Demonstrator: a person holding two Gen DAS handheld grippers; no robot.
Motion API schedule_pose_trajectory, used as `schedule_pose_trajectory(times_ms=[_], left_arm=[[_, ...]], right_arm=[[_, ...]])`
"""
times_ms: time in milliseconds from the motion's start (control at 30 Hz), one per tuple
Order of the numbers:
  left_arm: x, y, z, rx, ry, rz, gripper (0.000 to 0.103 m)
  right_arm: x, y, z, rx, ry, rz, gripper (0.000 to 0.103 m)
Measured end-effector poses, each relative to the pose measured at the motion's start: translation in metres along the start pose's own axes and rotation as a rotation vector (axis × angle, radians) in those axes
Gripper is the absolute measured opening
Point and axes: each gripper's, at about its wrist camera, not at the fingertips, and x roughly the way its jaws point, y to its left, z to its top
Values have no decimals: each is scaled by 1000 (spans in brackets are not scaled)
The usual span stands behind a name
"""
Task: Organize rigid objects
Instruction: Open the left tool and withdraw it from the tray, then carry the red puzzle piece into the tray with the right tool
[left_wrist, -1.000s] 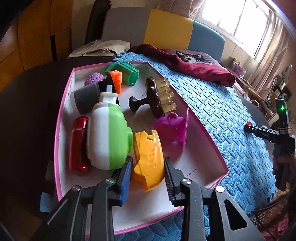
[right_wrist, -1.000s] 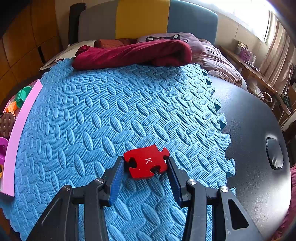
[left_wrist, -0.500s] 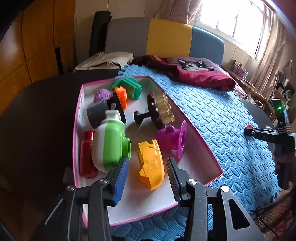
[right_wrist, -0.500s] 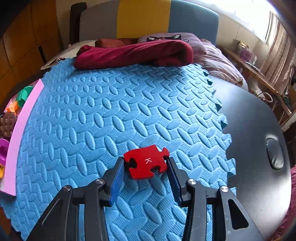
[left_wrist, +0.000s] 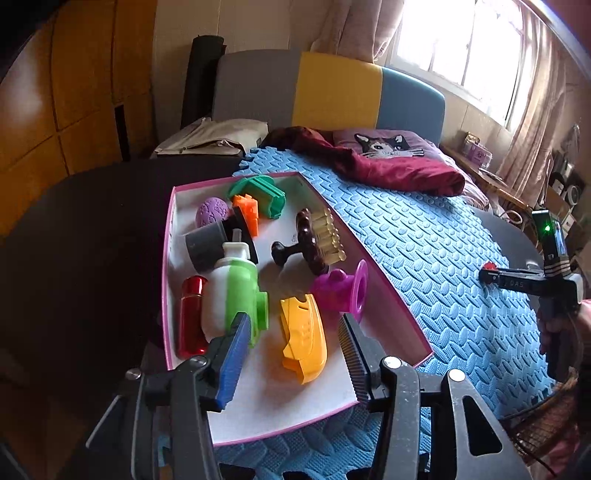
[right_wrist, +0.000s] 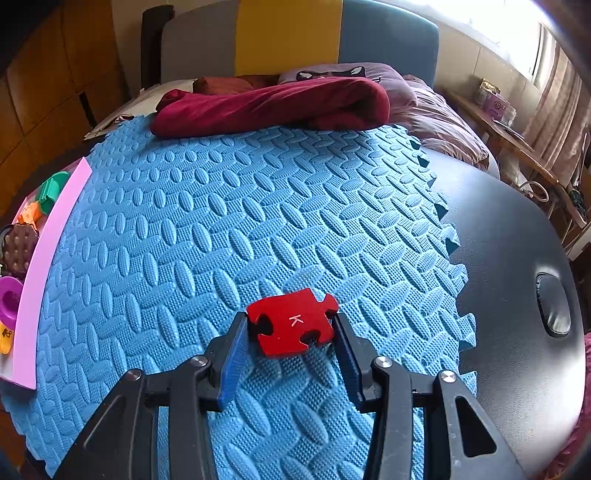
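Red and flat, the one puzzle piece (right_wrist: 291, 323) sits pinched by its side edges in the right gripper (right_wrist: 290, 332) over the blue mat (right_wrist: 221, 229); it looks light, stiff and thin, so those edges seem the sensible hold. Left gripper (left_wrist: 291, 354) is opening with nothing between its jaws, above the pink box (left_wrist: 388, 291). Inside I count eight or nine toys, some overlapping, including one yellow shell (left_wrist: 303, 343).
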Motion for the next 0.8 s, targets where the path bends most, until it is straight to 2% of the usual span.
schedule_pose_trajectory(times_ms=[133,300,433,667,800], left_arm=[[-9,13,4,-50,-23,-5,51],[-21,40,9,-121,-66,48,53],[-22,62,7,-169,-66,95,54],[-22,83,-2,-226,-55,125,54],[-23,90,-6,-246,-57,130,55]], right_arm=[[-1,0,0,4,-1,7,45],[-17,12,2,-21,-67,110,45],[-41,38,2,-49,-139,236,45],[-83,148,-1,-265,-233,460,45],[-92,213,0,-391,-248,536,45]])
